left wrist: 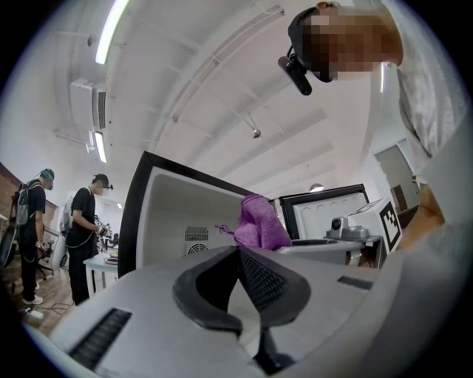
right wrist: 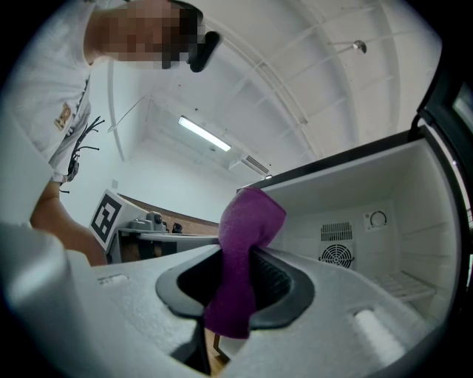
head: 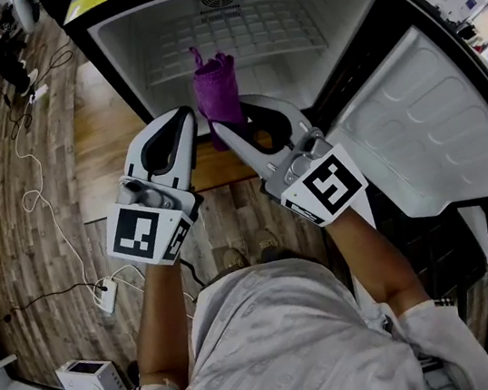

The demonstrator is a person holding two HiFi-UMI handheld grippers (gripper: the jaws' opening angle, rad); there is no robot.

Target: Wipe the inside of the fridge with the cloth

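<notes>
White-shelled left tongs at the left, pinched shut on nothing, level with the front edge of the fridge. Just to their right, purple cloth, clamped in the closed right tongs, standing up before the open cavity, seemingly not yet against any wall. Further right, the open door. Likely to slip free on a hard rub: gripped by a narrow fold only, with a short tail below the tips. Could also snag on the wire shelf at the back. Looks soft, fuzzy and thick, bunched into a folded hump.
</notes>
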